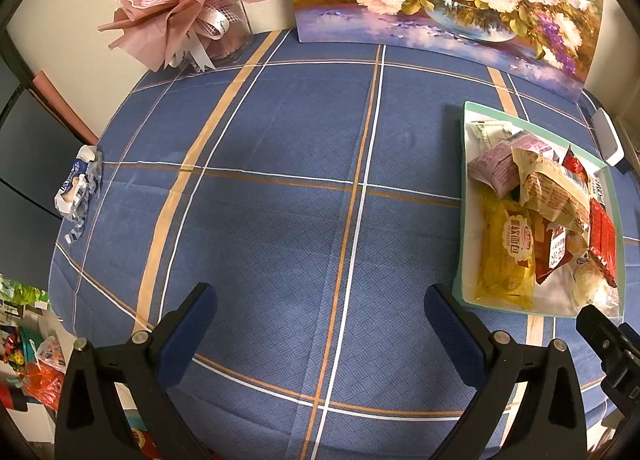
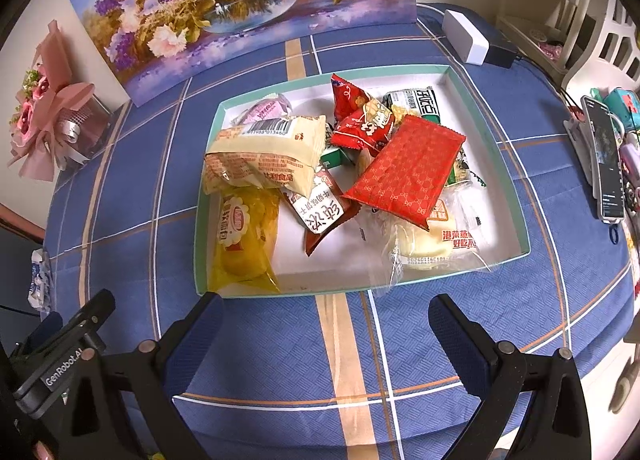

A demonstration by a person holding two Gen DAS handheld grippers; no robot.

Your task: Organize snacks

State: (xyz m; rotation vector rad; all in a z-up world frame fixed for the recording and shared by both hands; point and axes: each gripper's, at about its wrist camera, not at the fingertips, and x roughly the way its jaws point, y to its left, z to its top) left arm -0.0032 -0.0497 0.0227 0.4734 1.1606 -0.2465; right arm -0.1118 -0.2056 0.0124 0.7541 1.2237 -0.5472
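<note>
Blue-padded fingers [image 1: 188,340] of the left gripper [image 1: 320,334] stand spread wide and empty over bare blue checked tablecloth [image 1: 280,180], while the right gripper [image 2: 326,340], equally released and holding nothing, hangs just short of the near rim of a mint-edged tray [image 2: 486,108]. Nearly all the snacks sit heaped inside that tray: a yellow bread packet [image 2: 244,240] along its left side, a cream wrapper with a barcode [image 2: 268,152] lying over it, a flat red patterned sachet [image 2: 408,172] atop the middle of the pile, and a clear-wrapped steamed cake [image 2: 432,244] whose film spills over the near rim.

Judging from the loaded tray, the gathering looks close to done or paused between picks. One crumpled blue-and-white wrapper [image 1: 78,184] lies well apart at the table's far left edge; if it counts, the next move calls for the left gripper to travel out there and close on thin, slippery film. Tucking in the overhanging cake wrap is another candidate.

Packets lower in the heap are largely covered, their labels unreadable. Whether the stray wrapper is full or spent cannot be told. A floral painting [image 2: 240,0] and pink bouquet [image 1: 180,0] back the scene.
</note>
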